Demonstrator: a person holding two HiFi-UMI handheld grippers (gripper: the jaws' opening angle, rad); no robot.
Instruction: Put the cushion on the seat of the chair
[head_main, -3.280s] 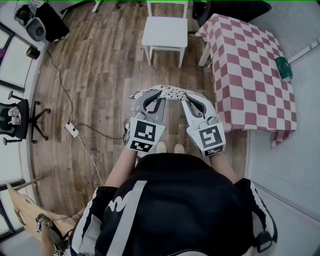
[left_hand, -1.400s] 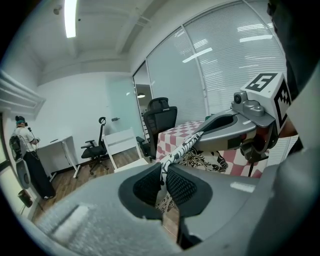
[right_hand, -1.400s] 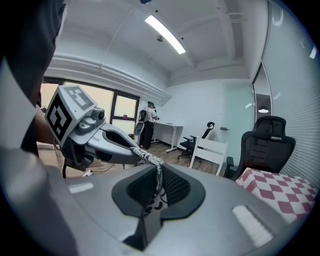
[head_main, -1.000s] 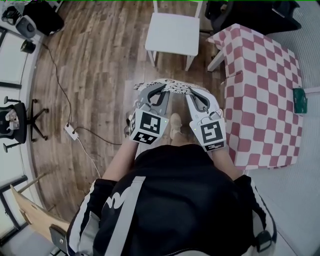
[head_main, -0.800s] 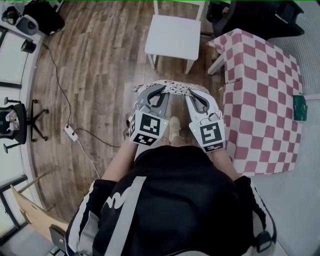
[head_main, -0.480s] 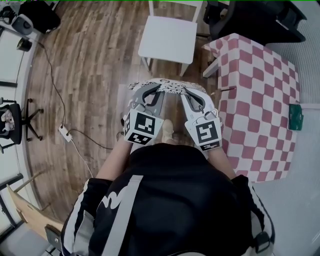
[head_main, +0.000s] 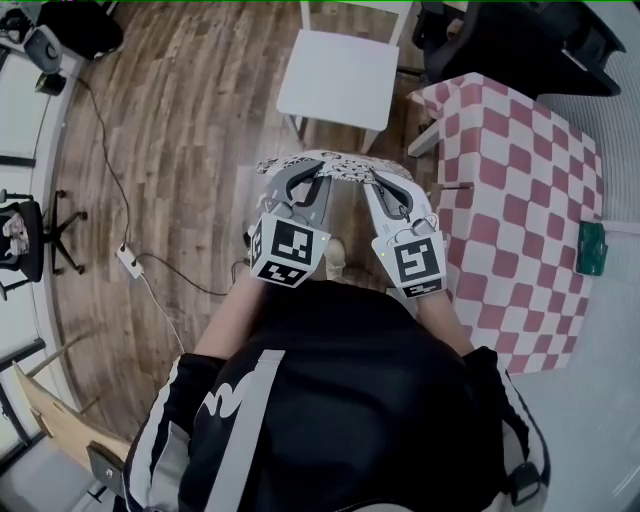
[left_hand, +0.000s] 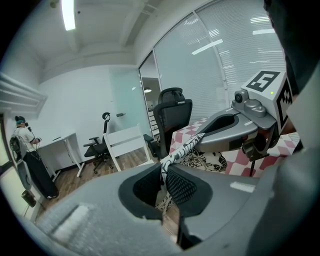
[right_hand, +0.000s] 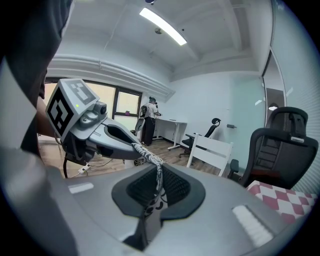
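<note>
Cushion (head_main: 335, 167): up off the floor, stretched between both claws.
Left claw (head_main: 283, 178): clamped tight on its left edge.
Right claw (head_main: 385, 185): pinching the right edge.
Chair (head_main: 330, 85): just ahead of the claws.

Jaws of left claw (left_hand: 164, 175) clamped on edge of b/w patterned cushion (left_hand: 204, 161), stretched over to right claw (left_hand: 201, 142). White chair (left_hand: 125, 145) ahead, black office chair (left_hand: 172, 114) beside it, red-checked bench (left_hand: 182, 136) at right.
</note>
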